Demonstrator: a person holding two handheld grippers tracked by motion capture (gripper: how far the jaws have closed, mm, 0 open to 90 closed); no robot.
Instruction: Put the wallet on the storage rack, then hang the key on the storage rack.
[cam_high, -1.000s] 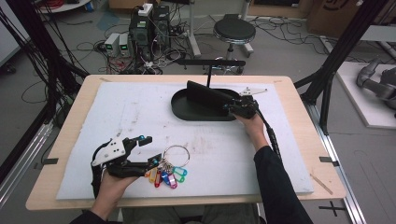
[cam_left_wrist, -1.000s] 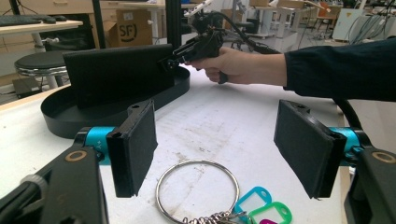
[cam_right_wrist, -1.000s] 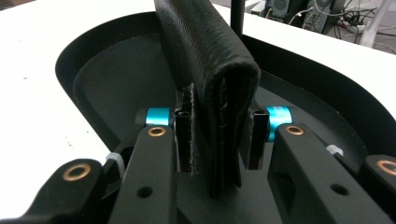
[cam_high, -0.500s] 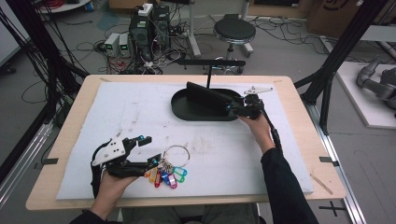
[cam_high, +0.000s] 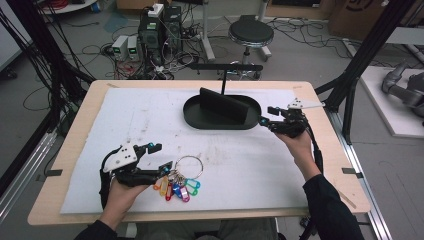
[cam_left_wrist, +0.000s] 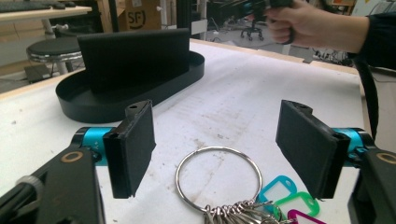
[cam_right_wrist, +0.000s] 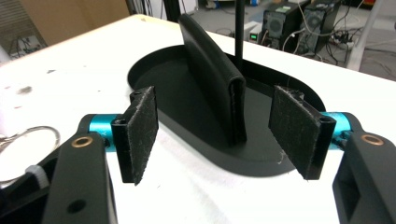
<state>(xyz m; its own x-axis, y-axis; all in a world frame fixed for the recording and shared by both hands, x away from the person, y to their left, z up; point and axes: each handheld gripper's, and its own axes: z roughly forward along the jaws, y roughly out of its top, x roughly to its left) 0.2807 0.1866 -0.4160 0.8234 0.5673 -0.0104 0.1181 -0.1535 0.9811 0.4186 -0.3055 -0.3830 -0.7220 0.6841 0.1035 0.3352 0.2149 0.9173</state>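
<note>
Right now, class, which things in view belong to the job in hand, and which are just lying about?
In the job:
key ring with coloured tags
black tray with its upright divider
left gripper
right gripper

Lying about:
stool
computer boxes
floor cables

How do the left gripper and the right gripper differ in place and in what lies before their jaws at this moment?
The left gripper sits low at the near edge of the white mat, while the right gripper is held at the far right beside the black oval tray. The left gripper's jaws flank the key ring with coloured tags; the right gripper's jaws face the tray's upright black divider. Both stand open, gripping nothing.
</note>
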